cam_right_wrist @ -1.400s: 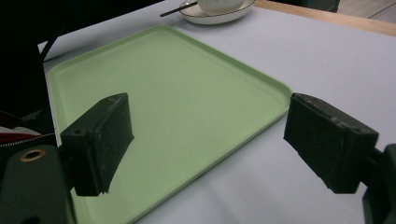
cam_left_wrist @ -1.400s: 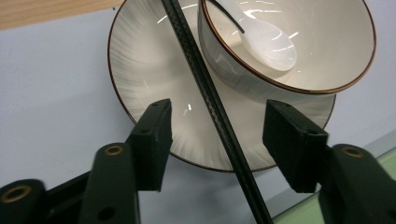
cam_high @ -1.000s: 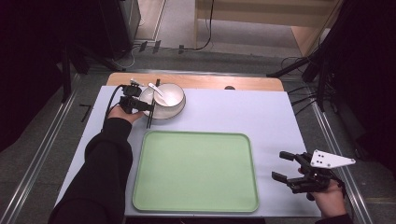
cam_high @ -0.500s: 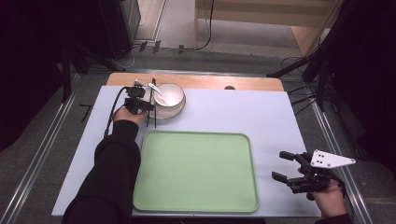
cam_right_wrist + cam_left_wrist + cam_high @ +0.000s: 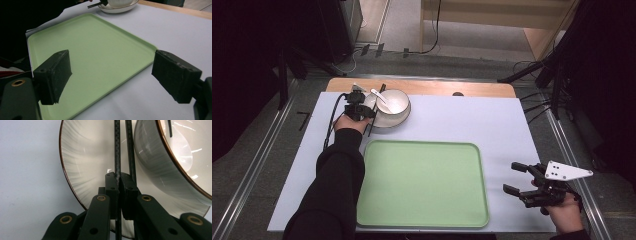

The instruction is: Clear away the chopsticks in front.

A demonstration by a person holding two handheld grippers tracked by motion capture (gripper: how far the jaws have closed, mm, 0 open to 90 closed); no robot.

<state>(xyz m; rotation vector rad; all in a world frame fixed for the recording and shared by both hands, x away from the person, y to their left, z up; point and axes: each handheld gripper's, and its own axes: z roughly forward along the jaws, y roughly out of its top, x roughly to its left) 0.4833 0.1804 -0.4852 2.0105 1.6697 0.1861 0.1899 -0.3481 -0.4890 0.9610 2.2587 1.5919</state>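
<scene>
The left tongs (image 5: 119, 185) grip two black chopsticks (image 5: 123, 150) over the plate (image 5: 82, 170) beside the bowl (image 5: 391, 104), far left. The right tongs (image 5: 516, 184) rest open, near right of the green tray (image 5: 422, 185).

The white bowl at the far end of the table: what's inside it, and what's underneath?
Inside the bowl lies a white spoon. Under it sits a plate with a brown rim. The plate's middle is covered by the bowl. Nothing else shows in the bowl.

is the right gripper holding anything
No, the right gripper has its jaws wide apart with nothing between them, just the green tray beyond.
</scene>
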